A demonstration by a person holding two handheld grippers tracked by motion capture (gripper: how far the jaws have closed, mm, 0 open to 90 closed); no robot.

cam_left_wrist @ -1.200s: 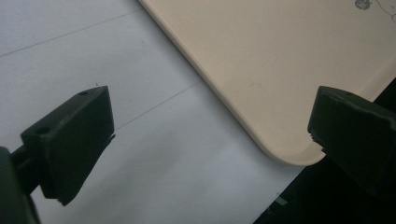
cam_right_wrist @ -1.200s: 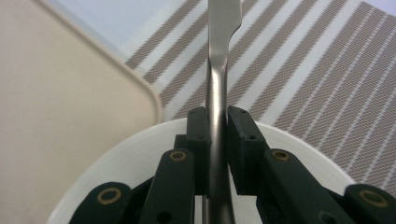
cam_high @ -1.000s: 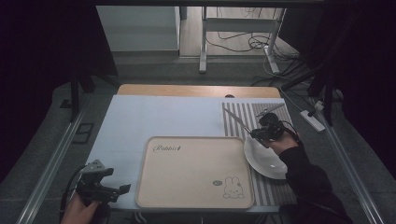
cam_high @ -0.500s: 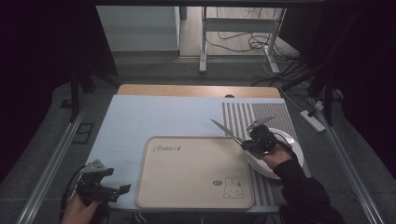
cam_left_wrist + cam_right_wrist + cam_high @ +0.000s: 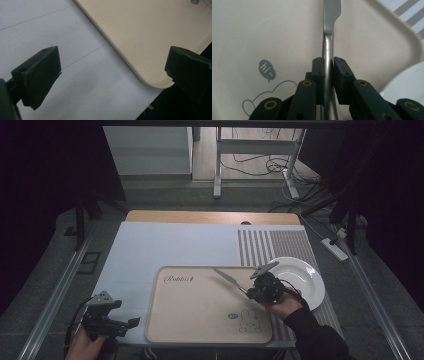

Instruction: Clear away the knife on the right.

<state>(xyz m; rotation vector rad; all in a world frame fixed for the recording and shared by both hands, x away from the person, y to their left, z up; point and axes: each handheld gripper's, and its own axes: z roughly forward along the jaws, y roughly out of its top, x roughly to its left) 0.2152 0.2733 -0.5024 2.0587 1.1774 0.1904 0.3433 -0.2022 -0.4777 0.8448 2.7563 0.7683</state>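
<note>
Right tool (image 5: 327,82) clamps knife (image 5: 329,42) handle over tray (image 5: 200,330); lower flat before releasing; left tool (image 5: 112,75) gapes empty.

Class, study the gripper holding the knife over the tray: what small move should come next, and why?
Probably lower the knife onto the tray and open the jaws. The right gripper clamps its handle above the tray's bare surface, beside the white plate; the left gripper waits open.

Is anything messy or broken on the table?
Nothing stands out. The beige rabbit tray lies flat and bare, the round white plate is whole and clean, and the right gripper clamps a shiny metal knife above the tray.
</note>
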